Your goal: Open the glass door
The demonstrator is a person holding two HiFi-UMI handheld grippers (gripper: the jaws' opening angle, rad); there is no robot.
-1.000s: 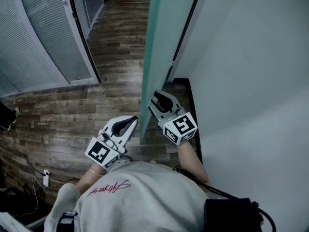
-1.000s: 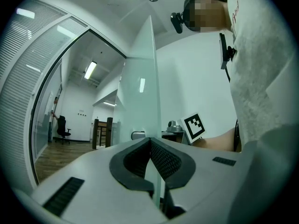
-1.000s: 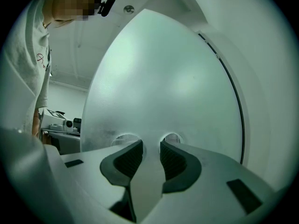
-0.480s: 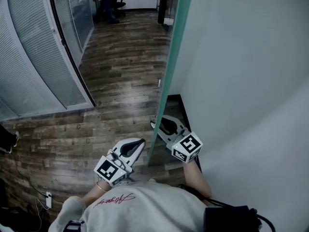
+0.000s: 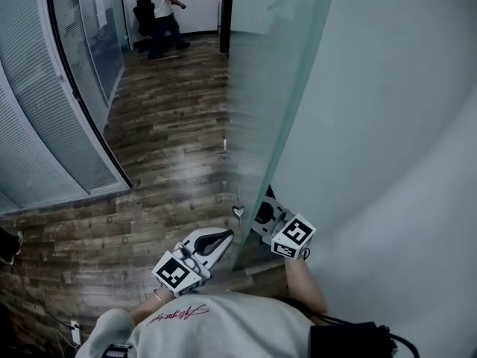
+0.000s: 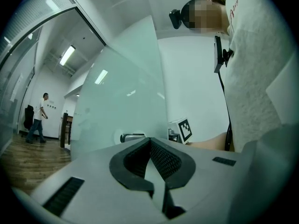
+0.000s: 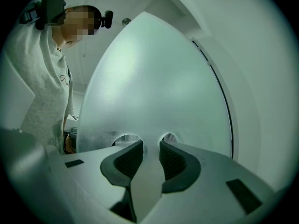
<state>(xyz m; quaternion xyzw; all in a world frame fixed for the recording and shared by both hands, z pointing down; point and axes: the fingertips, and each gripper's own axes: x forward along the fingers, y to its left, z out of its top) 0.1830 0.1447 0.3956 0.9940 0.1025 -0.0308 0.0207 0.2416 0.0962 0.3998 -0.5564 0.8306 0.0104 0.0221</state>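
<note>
The frosted glass door (image 5: 276, 88) stands ajar, its free edge running down to the floor between my two grippers. My right gripper (image 5: 259, 211) is on the wall side of the pane, shut on the door handle (image 7: 149, 176), which fills the gap between its pads (image 7: 175, 160). On the corridor side my left gripper (image 5: 227, 233) hangs level beside the door edge, shut and empty, its tips meeting (image 6: 150, 140). The handle's metal end (image 6: 133, 136) shows just beyond it on the pane (image 6: 121, 106).
A white wall (image 5: 387, 125) runs close along the right of the door. Glass partitions with blinds (image 5: 45, 125) line the left of the wooden corridor floor (image 5: 171, 148). A person (image 5: 168, 10) walks at the far end. Cables (image 5: 71, 334) lie at lower left.
Both grippers have moved forward along with the door, which has swung further toward the wall. More of the corridor and the person at its far end have come into view.
</note>
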